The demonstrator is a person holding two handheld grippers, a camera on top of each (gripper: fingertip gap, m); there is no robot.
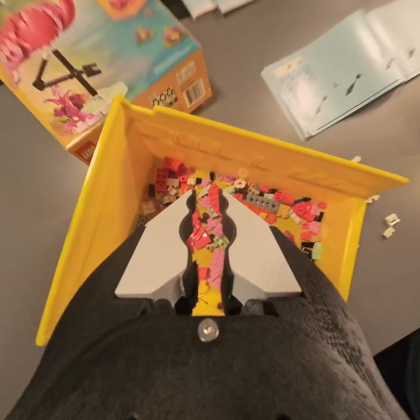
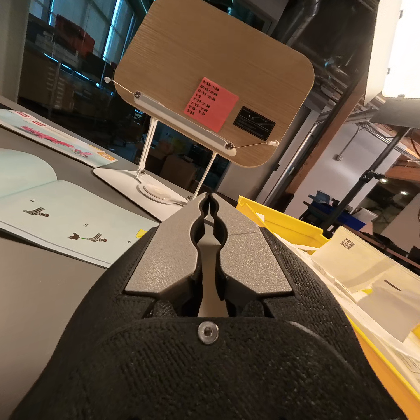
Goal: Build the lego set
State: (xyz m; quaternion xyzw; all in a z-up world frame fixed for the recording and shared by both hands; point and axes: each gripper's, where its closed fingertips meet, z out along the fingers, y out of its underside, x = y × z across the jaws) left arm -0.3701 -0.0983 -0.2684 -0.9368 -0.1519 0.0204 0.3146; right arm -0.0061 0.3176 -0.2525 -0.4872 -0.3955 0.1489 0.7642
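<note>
Over a yellow bin on the grey table, the left tongs point down into a heap of small toy bricks, mostly red, pink, tan and black. Their tips stand a little apart with a red plate showing in the gap; the picture is blurred, so I cannot tell whether the tips press on it or merely hang above it. Behind the bin lies a colourful toy box, and to the right an open instruction booklet. A few pale bricks lie on the table just outside the bin.

Farther along the table, the right tongs are pressed together at the tips with nothing between them. They point toward a wooden book stand bearing a pink note. An open booklet lies to their left, and another yellow bin holding paper bags sits to their right.
</note>
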